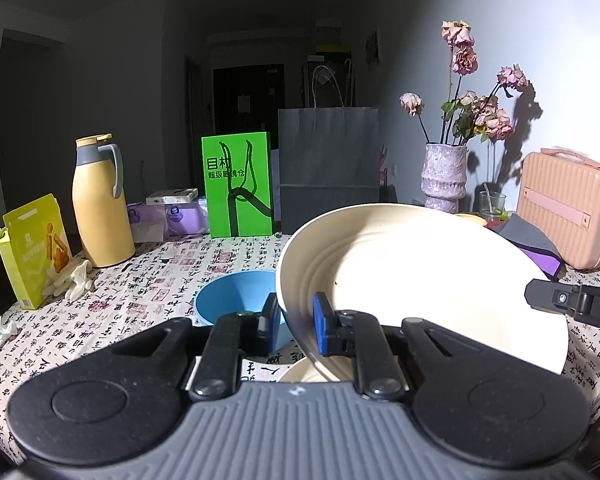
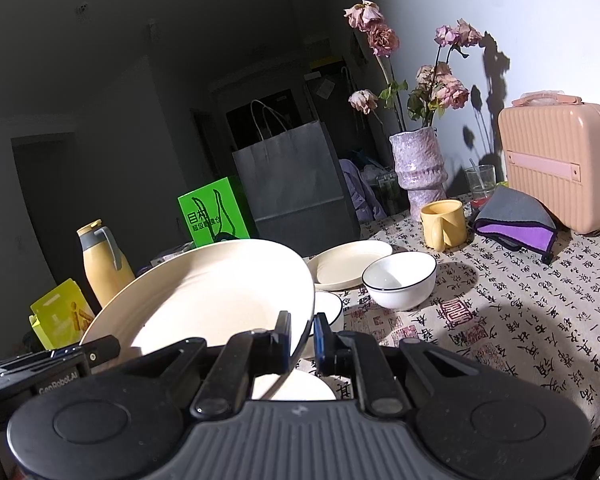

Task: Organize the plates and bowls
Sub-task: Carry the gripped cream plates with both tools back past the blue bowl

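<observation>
A large cream plate [image 1: 420,280] is held tilted above the table by both grippers. My left gripper [image 1: 296,320] is shut on its left rim. My right gripper [image 2: 302,334] is shut on its right rim; the plate also shows in the right wrist view [image 2: 204,292]. A blue bowl [image 1: 236,296] sits on the table behind the left gripper. A smaller cream plate [image 2: 350,264], a white bowl with a dark rim [image 2: 400,280] and a small white dish [image 2: 328,306] sit beyond the right gripper. Another cream dish [image 2: 296,386] lies under the held plate.
A yellow mug [image 2: 444,220], a grey-purple cloth [image 2: 516,220], a pink case [image 2: 560,168], a vase of dried roses [image 2: 418,168], a glass [image 2: 480,180], a grey paper bag [image 1: 328,168], a green box [image 1: 238,184], a yellow jug [image 1: 100,204], a yellow carton [image 1: 32,248] and gloves [image 1: 72,280] ring the table.
</observation>
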### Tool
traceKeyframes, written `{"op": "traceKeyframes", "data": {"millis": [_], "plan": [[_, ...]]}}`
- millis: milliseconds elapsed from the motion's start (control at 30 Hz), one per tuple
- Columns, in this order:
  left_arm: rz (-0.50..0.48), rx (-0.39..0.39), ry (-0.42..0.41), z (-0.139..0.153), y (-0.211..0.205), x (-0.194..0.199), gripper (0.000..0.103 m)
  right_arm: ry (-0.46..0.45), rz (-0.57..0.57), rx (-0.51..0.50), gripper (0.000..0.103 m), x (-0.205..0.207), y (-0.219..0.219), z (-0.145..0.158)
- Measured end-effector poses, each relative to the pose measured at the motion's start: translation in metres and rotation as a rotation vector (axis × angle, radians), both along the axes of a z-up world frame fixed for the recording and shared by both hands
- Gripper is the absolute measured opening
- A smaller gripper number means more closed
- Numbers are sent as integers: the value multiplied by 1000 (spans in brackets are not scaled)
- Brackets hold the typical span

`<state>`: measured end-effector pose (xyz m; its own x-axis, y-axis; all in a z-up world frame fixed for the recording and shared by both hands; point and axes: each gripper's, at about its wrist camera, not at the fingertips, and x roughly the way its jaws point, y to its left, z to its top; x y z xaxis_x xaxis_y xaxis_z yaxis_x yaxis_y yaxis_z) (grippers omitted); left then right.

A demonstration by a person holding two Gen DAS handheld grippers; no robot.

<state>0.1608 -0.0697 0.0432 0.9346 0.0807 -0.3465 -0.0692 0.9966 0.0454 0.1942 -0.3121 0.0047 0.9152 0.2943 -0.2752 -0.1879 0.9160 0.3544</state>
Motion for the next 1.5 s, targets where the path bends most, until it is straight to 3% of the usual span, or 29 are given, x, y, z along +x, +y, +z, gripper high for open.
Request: {"op": "traceKeyframes", "data": {"millis": [1500], "plan": [[49,-2,128,-51,15,25,17,122,33,-48,11,26,19,-42]]}}
